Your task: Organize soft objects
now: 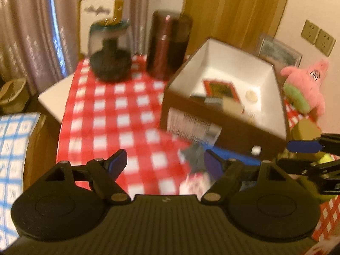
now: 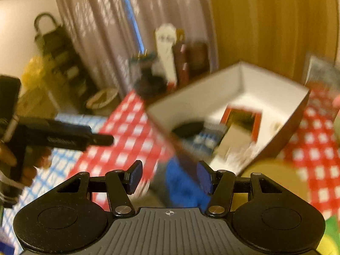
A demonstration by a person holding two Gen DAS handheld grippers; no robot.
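A brown open box (image 1: pixel 225 125) with a white inside stands on the red checked tablecloth (image 1: pixel 119 114); it also shows in the right wrist view (image 2: pixel 282 142). A pink plush star (image 1: pixel 306 85) sits to its right. A blue soft object (image 2: pixel 182 189) lies in front of the box, between my right fingers. My left gripper (image 1: pixel 165 162) is open and empty above the cloth. My right gripper (image 2: pixel 170 176) is open over the blue object; it also shows at the right edge of the left wrist view (image 1: pixel 306 155). Both views are blurred.
A dark jar (image 1: pixel 110 63) and a brown canister (image 1: pixel 167 44) stand at the table's back. A white chair back (image 1: pixel 95 10) and curtains lie behind. A blue checked surface (image 1: pixel 12 148) is at left. A yellowish soft thing (image 2: pixel 274 167) lies by the box.
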